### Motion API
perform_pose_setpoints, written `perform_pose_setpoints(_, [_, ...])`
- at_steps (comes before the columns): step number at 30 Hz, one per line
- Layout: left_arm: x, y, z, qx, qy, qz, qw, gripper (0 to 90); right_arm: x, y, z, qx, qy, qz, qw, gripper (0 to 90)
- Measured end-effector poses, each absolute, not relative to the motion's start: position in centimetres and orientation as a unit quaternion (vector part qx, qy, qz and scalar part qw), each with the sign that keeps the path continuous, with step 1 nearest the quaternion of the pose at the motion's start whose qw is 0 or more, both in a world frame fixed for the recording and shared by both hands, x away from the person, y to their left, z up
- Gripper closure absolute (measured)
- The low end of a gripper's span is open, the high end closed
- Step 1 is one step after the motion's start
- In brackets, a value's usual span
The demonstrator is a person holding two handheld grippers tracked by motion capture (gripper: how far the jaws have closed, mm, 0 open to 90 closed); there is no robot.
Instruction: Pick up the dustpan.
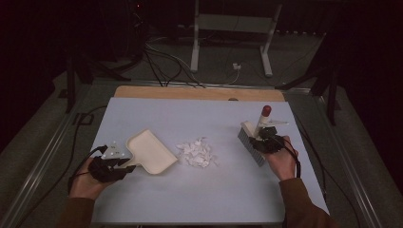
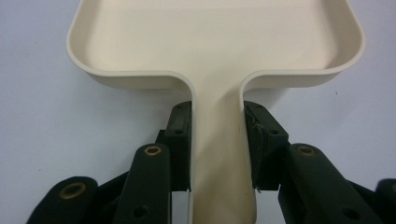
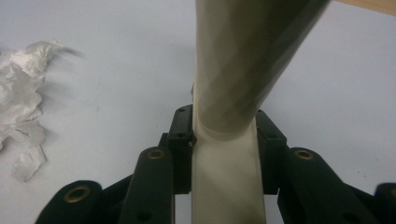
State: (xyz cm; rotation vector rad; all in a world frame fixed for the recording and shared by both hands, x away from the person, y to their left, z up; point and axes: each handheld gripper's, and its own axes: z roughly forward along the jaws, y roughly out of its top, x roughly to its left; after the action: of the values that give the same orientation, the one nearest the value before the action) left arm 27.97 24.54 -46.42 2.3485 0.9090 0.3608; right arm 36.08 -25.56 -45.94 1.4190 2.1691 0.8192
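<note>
A cream dustpan (image 1: 151,152) lies on the white table (image 1: 190,194) at the left, its mouth facing a pile of torn white paper scraps (image 1: 196,153) in the middle. My left gripper (image 1: 124,167) is shut on the dustpan's handle (image 2: 218,154), one black pad on each side. At the right, my right gripper (image 1: 260,137) is shut on the cream handle (image 3: 229,154) of a hand brush (image 1: 252,142) with grey bristles and a red-tipped handle end (image 1: 266,110). The brush stands to the right of the scraps (image 3: 21,112), apart from them.
A wooden strip (image 1: 199,92) edges the table's far side. Beyond it are a white stand's legs (image 1: 230,42) and cables on the floor. Dark tripod legs (image 1: 328,85) stand at the far right and left. Cables trail from both grippers.
</note>
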Motion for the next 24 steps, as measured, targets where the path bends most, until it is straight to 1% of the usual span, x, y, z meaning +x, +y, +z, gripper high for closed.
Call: perform_pose_setpoints(24, [27.8,23.4,-46.4,0.9,0.302,0.116,0.291,66.7,36.1,-25.6,-45.9,0.512,0.779,0.294,0.209,66.5])
